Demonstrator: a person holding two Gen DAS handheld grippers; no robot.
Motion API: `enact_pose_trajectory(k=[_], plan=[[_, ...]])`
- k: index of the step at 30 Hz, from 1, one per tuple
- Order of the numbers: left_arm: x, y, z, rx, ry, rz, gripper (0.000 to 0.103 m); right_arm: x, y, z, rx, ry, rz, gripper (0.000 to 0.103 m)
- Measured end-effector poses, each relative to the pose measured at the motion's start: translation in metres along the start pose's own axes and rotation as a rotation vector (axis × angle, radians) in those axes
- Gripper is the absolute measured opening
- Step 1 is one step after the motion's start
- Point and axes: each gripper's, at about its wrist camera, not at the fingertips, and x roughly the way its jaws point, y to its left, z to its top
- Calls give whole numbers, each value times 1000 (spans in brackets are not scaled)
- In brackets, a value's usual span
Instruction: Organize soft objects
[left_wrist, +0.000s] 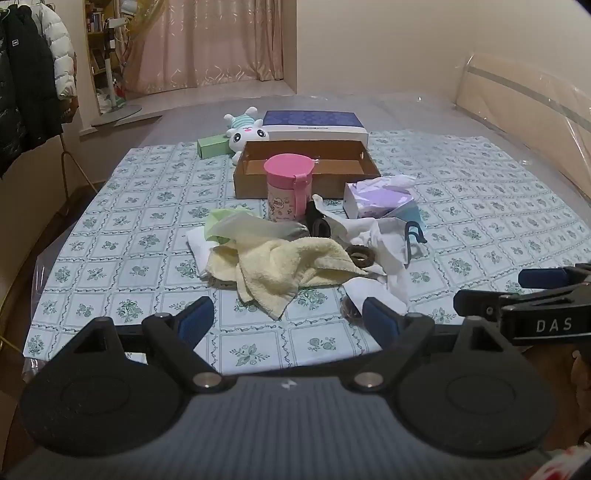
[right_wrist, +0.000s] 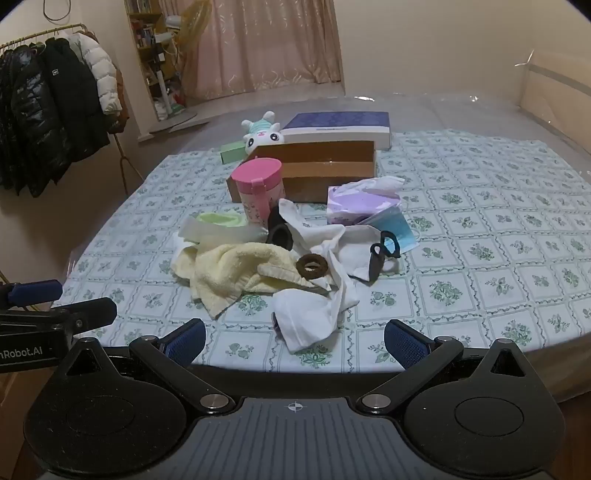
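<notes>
**A:** What is lying on the patterned tablecloth?

**B:** One heap of soft things is sitting at frame centre: one yellow towel, one white cloth, one pale green cloth, two brown hair ties (the second is peeking out by the cloth's edge in the left wrist view), and one blue face mask. Behind it, one pink-lidded cup, one open cardboard box, one purple tissue pack, one blue-and-white box, one small green box and one plush toy are standing toward the upper middle.

**A:** And the tools?

**B:** Two. The left gripper is hovering low in the frame, tilting down toward the heap, jaws spread wide and gripping nothing. The right gripper is doing likewise, fully spread and empty, the white cloth lying just beyond its fingertips. Each is showing at the other view's edge.
</notes>
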Motion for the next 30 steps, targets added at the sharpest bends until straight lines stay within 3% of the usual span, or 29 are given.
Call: enact_pose_trajectory(k=[30], plan=[[0, 0, 0, -4, -9, -3, 86, -4, 1, 1, 3, -7, 5, 103]])
